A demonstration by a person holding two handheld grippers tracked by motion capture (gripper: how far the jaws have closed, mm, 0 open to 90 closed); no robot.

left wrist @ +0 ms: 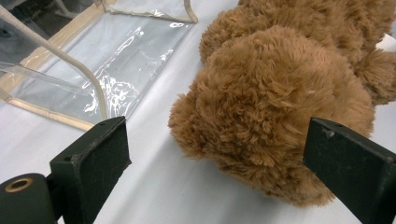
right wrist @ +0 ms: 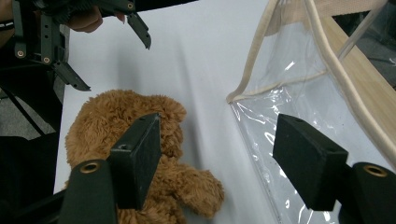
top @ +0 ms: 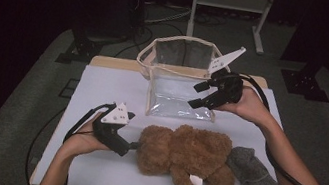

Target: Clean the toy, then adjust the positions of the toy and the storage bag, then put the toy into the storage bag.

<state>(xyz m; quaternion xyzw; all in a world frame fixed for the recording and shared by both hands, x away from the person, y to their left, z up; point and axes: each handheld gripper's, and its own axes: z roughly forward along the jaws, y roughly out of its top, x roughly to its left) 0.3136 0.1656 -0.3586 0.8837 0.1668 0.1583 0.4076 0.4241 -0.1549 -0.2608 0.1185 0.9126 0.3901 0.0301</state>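
Near the counter's [top: 88,171] front edge, light, squashy teddy bear [top: 187,154], best pinched at the head by wide-spread left fingers [left wrist: 91,161]; right fingers [right wrist: 306,158] wide, empty.

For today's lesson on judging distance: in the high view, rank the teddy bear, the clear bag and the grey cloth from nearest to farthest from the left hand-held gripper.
1. Teddy bear: right at the left hand-held gripper, its head by the tips.
2. Clear bag: farther back, toward the table's far edge.
3. Grey cloth: beyond the bear, at the table's right end.
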